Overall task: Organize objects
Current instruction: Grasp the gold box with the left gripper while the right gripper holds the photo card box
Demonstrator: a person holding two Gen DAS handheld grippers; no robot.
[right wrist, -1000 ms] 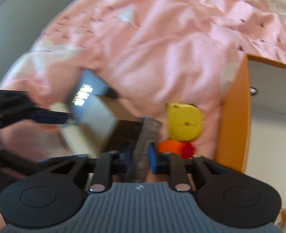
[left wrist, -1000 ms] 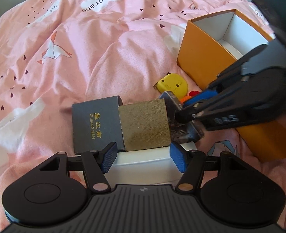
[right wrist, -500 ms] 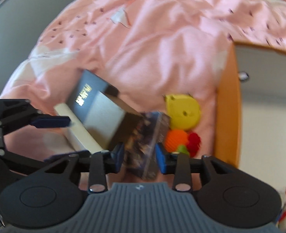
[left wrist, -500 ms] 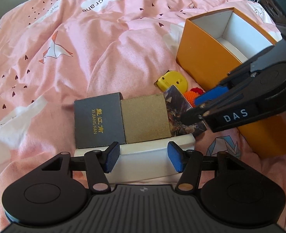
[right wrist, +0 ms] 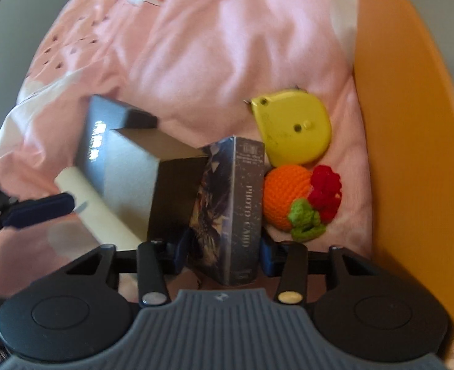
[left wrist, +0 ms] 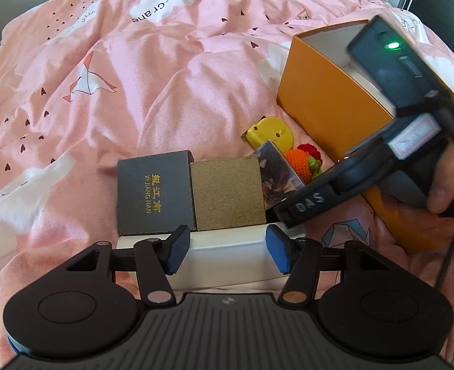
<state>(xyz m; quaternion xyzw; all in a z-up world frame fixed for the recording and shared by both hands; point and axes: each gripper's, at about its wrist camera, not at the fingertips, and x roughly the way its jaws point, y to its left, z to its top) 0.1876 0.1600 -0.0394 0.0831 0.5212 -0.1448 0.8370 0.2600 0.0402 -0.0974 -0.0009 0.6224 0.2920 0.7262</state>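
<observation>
One card box between right gripper fingers.

Beside the orange box, I saw a yellow tape measure, an orange-red-green crochet toy, and pink bedding.

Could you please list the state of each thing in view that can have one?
Left gripper: open, astride the white tray.
Right gripper: shut on the photo card box.
Orange cardboard box: open, upright.
Dark grey lettered box: closed, standing in the tray.
Gold textured box: closed, beside it.
</observation>
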